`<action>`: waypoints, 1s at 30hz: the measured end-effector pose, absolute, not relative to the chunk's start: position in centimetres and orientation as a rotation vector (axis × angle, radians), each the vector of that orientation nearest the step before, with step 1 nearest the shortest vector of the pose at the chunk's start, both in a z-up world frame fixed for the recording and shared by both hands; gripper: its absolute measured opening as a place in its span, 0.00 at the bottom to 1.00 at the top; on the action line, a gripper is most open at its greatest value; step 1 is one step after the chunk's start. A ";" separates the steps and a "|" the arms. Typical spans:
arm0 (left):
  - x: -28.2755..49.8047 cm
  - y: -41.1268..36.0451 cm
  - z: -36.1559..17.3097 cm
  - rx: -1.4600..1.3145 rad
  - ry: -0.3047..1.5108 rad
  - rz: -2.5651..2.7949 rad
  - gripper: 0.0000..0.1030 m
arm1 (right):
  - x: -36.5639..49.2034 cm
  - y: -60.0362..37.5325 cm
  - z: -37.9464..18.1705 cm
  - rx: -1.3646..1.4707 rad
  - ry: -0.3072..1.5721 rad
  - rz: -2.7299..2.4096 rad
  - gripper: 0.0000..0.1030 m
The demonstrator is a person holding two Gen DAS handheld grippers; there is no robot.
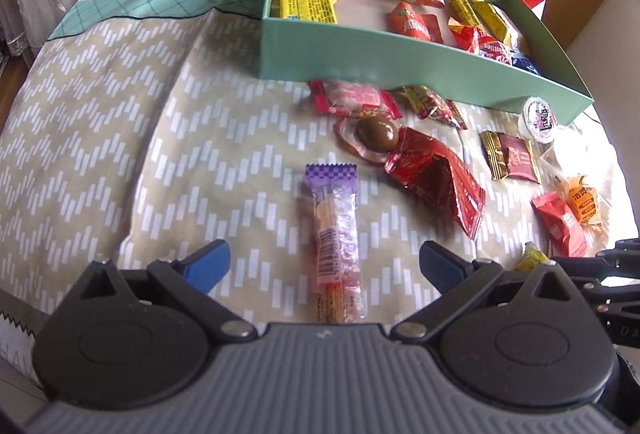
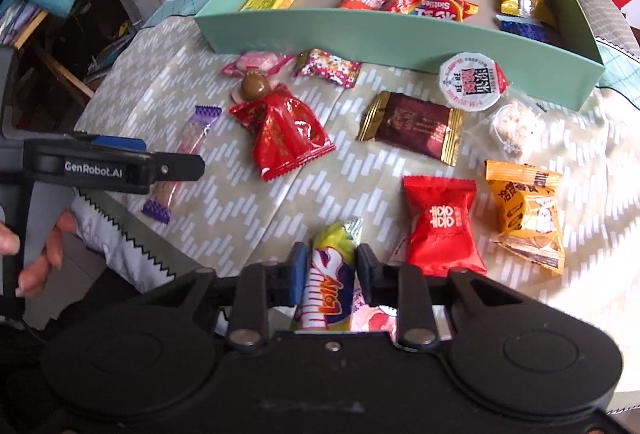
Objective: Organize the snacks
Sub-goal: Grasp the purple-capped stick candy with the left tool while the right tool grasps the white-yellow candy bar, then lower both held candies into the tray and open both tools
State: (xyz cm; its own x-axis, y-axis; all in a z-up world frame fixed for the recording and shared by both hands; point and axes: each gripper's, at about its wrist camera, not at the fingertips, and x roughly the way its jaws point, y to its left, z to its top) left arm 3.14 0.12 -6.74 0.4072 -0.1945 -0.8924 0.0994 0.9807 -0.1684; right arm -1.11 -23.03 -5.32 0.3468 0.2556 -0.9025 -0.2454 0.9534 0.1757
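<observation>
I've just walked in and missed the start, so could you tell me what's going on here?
A person is sorting snacks into a green box using two handheld grippers. The right gripper is shut on a yellow snack packet. The left gripper hangs open over a purple-ended stick snack. Several packets already lie in the box; many still lie on the cloth.

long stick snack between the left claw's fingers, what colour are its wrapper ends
Purple with a checkered pattern on the long stick snack; the middle is clear. Best seen in the left wrist view.

The purple-ended snack stick runs under the left gripper's body (lower end hidden); its print is too blurred to read.
</observation>
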 end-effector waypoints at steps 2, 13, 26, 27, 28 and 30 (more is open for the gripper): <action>3.2 0.1 -6.8 -0.091 1.138 -0.185 1.00 | -1.0 -22.8 -5.7 0.009 1.170 0.316 0.22; 3.5 -0.6 -7.1 -0.051 1.149 -0.195 0.96 | 0.1 -23.5 -6.6 0.110 1.148 0.300 0.25; 3.5 -2.2 -6.4 0.068 1.072 -0.201 0.14 | 0.1 -23.2 -6.7 0.084 1.089 0.282 0.22; 3.6 -2.0 -6.4 0.057 1.073 -0.195 0.13 | 0.1 -23.3 -6.6 0.093 1.088 0.280 0.22; 3.6 -1.8 -6.4 0.050 1.074 -0.190 0.13 | 0.0 -23.5 -6.4 0.103 1.085 0.280 0.22; 3.6 -1.5 -6.2 0.037 1.074 -0.190 0.13 | 0.1 -23.8 -6.0 0.120 1.079 0.286 0.22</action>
